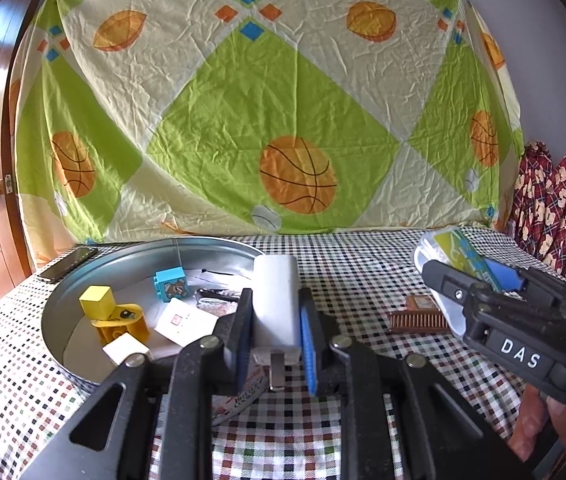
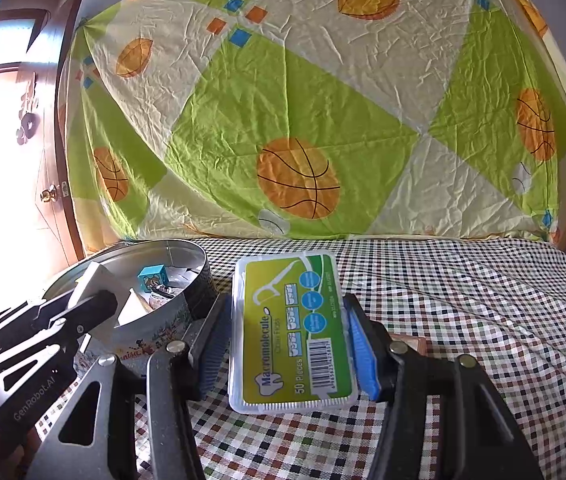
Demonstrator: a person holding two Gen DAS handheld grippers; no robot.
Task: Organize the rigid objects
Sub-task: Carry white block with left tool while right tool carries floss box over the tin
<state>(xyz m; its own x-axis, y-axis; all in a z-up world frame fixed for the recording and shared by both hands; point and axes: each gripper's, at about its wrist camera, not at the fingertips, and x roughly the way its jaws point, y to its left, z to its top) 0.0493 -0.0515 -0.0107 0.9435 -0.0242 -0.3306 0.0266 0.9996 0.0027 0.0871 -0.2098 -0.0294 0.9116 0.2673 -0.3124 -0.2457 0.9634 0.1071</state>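
The left gripper [image 1: 274, 344] has its jaws clamped on a white charger [image 1: 275, 304], held at the near rim of the round tin [image 1: 83, 276], lower centre of frame. The right gripper [image 2: 289, 344] is clamped on a floss box [image 2: 293, 332] over the checked desk [image 2: 463, 300]. Released here, the charger could catch the rim and tumble outside.

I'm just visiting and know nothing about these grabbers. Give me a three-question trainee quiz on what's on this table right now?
1. True or false: the left gripper holds a white charger between its fingers.
2. What does the right gripper hold? A) comb B) floss pick box C) phone
3. Fill in: the blue toy block lies inside the round metal ____.

Key
1. True.
2. B, the floss pick box; the brown comb lies on the checked cloth.
3. Tin.
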